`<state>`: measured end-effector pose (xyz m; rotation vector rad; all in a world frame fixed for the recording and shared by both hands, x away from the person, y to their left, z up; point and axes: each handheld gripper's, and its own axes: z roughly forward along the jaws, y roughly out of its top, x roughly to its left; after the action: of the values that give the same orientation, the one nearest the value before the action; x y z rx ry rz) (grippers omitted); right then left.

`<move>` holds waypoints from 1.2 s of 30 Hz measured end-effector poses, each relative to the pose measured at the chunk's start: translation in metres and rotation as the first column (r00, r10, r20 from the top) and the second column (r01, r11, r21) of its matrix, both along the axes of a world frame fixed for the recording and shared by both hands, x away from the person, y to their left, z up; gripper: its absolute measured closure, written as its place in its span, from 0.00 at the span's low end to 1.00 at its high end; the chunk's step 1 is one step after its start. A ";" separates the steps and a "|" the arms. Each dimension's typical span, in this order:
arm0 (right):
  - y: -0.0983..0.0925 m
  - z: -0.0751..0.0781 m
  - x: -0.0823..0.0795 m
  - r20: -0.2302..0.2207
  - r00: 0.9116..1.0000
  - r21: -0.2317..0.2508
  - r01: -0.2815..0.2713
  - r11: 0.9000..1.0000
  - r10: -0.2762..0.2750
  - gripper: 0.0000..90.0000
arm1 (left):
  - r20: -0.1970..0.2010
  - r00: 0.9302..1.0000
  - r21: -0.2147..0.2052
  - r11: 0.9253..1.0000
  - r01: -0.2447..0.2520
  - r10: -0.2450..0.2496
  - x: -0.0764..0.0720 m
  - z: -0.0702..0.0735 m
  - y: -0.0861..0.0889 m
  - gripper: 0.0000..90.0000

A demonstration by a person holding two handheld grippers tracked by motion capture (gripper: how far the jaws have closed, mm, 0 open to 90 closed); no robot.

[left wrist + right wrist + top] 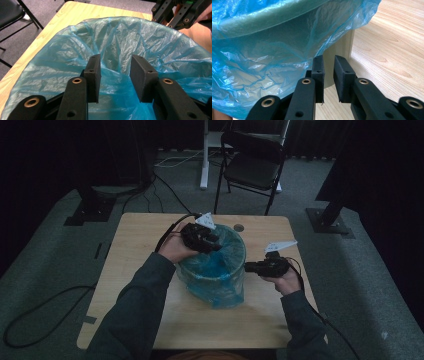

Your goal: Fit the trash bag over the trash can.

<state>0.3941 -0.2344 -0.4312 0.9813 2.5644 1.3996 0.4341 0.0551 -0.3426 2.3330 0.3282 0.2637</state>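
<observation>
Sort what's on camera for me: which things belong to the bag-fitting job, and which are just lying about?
In the job:
- blue bin bag, draped over the rim
- bin, its wall showing under the bag
- left tool, jaws apart over the bag's edge
- right tool, jaws narrowly apart beside the bin

Lying about:
- black folding chair beyond the table
- floor cables

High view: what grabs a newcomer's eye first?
The blue plastic bag lining a bin mid-table, draped over its rim. The left gripper sits at the bag's far-left rim, jaws open over the liner; the right gripper waits beside the bin's right side, jaws narrowly apart, holding nothing.
</observation>
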 end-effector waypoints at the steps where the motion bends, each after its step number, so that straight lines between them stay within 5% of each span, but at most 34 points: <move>1: 0.000 0.000 0.000 0.000 1.000 0.000 0.000 1.000 0.000 0.87 | 0.005 1.000 0.014 1.000 0.004 -0.004 0.000 0.000 -0.002 0.68; 7: -0.001 0.001 0.000 -0.001 1.000 0.004 0.002 1.000 -0.002 0.87 | 0.018 1.000 0.080 0.997 0.006 -0.008 0.002 -0.005 -0.010 0.67; 19: 0.000 0.000 0.001 -0.001 1.000 0.002 -0.002 1.000 0.002 0.87 | 0.028 1.000 0.103 0.995 0.001 -0.004 0.005 -0.008 -0.018 0.67; 36: -0.002 -0.001 0.001 0.001 1.000 0.006 -0.003 1.000 0.003 0.87 | 0.068 0.998 0.216 0.976 -0.015 0.001 0.006 -0.021 -0.035 0.67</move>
<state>0.3949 -0.2367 -0.4317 0.9787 2.5636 1.4086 0.4401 0.0203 -0.3640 2.5309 0.2878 0.3989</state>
